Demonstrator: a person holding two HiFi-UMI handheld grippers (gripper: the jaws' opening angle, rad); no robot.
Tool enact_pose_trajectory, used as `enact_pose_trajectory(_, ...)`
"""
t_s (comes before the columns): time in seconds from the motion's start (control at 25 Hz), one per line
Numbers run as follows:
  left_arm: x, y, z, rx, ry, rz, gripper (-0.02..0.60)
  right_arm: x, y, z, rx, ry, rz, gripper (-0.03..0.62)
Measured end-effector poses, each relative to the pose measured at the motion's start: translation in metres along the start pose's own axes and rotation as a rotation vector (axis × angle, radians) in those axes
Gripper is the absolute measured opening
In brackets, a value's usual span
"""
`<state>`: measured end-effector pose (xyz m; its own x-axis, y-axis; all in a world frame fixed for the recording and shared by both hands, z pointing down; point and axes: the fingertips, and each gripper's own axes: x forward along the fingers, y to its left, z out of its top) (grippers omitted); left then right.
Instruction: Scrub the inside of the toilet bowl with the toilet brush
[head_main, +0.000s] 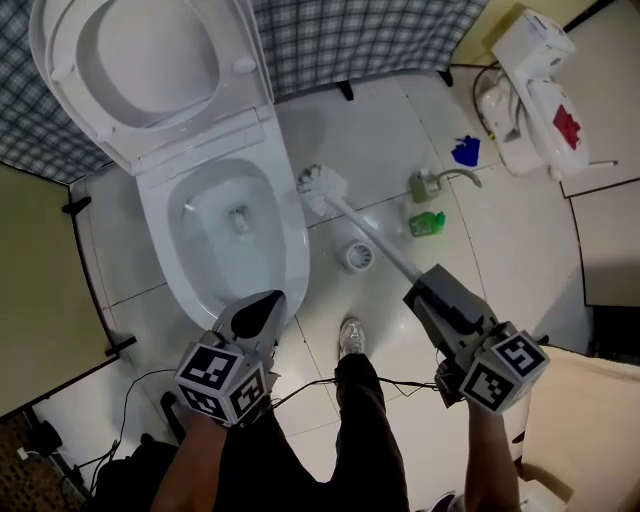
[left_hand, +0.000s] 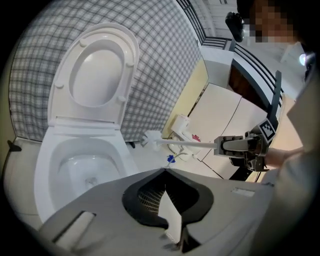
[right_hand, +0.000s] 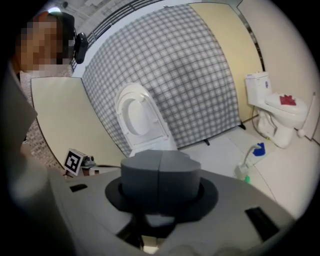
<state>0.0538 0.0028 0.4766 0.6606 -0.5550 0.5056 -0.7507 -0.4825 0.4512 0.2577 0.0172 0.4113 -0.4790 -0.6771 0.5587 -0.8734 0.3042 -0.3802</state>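
Note:
The white toilet bowl (head_main: 292, 240) stands with lid and seat raised against a checked wall, and it also shows in the left gripper view (left_hand: 114, 150). My right gripper (head_main: 418, 290) is shut on the toilet brush handle (head_main: 375, 240), with the white brush head (head_main: 322, 188) in the air just right of the bowl's rim. From the left gripper view the brush (left_hand: 150, 139) juts left out of the right gripper (left_hand: 227, 145). In the right gripper view its own jaws (right_hand: 160, 175) hide the brush. My left gripper (head_main: 268, 302) hovers at the bowl's near edge, shut and empty (left_hand: 165, 171).
On the tiled floor right of the toilet stands the brush holder (head_main: 357, 254). Beyond it are a green bottle (head_main: 427, 222), a spray bottle (head_main: 428, 185) and a blue object (head_main: 466, 151). A second white toilet (head_main: 535, 90) stands far right. Cables (head_main: 310, 385) lie by my shoe (head_main: 351, 336).

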Motion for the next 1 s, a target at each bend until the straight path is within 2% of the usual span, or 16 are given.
enact_pose_trajectory(0.16,0.019,-0.022,-0.014,0.017,0.043,-0.043,0.009,-0.009,-0.042,-0.041,0.054,0.059,-0.103,0.163)
enact_pose_trajectory(0.32,0.034,-0.042,-0.035,0.018,0.09,-0.072,0.009,-0.006,-0.077,-0.095,0.066,0.173,-0.175,0.163)
enact_pose_trajectory(0.52,0.048,-0.056,-0.06,0.013,0.122,-0.092,0.009,0.016,-0.115,-0.156,0.002,0.349,-0.248,0.163)
enact_pose_trajectory(0.72,0.047,-0.061,-0.083,-0.022,0.136,-0.092,0.009,0.053,-0.139,-0.201,-0.149,0.53,-0.294,0.163)
enact_pose_trajectory(1.0,0.035,-0.06,-0.102,-0.036,0.143,-0.086,0.009,0.103,-0.16,-0.221,-0.238,0.653,-0.335,0.163)
